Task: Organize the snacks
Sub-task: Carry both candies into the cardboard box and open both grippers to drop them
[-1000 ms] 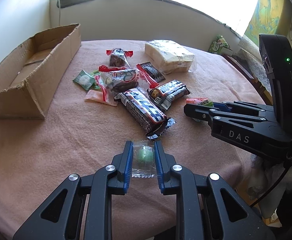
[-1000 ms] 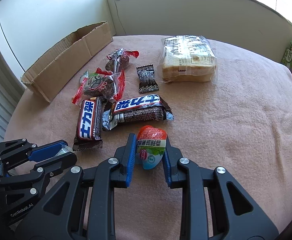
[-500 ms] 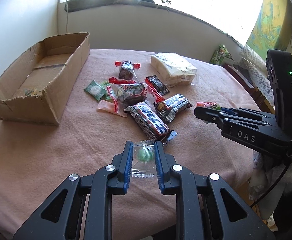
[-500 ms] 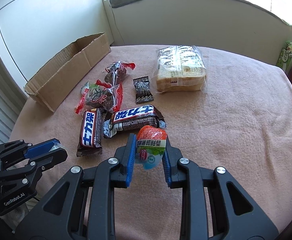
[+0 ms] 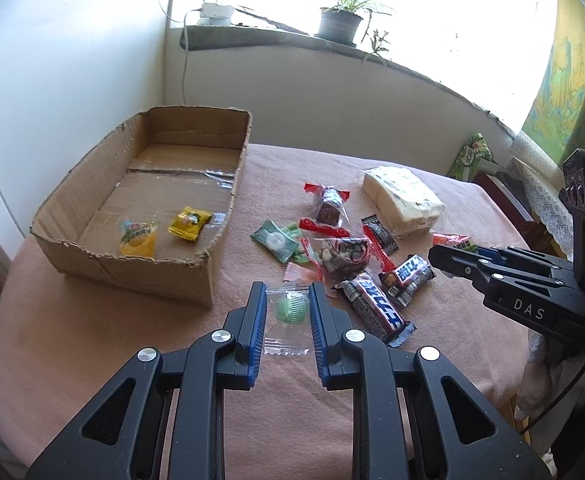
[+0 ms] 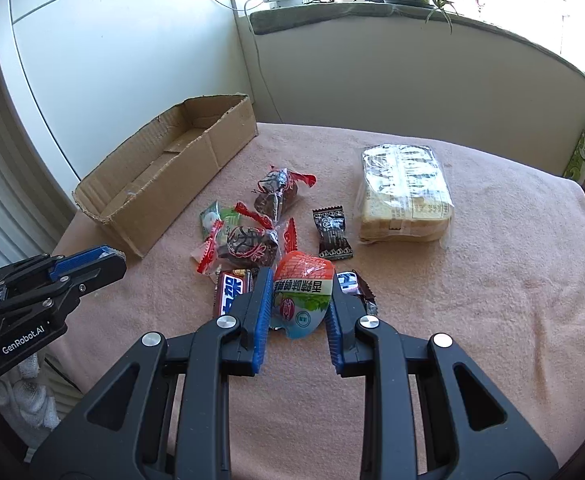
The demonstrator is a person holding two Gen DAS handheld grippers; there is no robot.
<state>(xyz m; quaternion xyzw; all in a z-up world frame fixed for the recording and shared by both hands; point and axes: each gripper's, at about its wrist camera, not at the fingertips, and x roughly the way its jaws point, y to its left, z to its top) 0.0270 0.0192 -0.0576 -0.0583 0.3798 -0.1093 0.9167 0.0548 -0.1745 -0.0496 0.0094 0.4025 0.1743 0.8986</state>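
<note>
My left gripper (image 5: 286,298) is shut on a clear-wrapped green candy (image 5: 290,309), held above the table near the cardboard box's (image 5: 92,194) front right corner. The box holds two yellow snack packets (image 5: 138,236). My right gripper (image 6: 299,286) is shut on an orange and white snack packet (image 6: 302,292), held above the chocolate bars (image 6: 232,292). A pile of snacks lies mid-table: chocolate bars (image 5: 376,308), red-wrapped dark snacks (image 5: 342,254), a green mint packet (image 5: 274,240). The right gripper shows at the right of the left wrist view (image 5: 452,254).
A wrapped loaf of sliced bread (image 6: 404,196) lies at the back right of the pink tablecloth (image 6: 492,280). A small dark packet (image 6: 332,234) lies beside it. A windowsill with a potted plant (image 5: 340,24) is behind. The left gripper shows at the right wrist view's left edge (image 6: 88,266).
Both grippers have risen and tilted up with their snacks held. The left gripper has moved towards the box, whose inside with two yellow packets has come into view.
</note>
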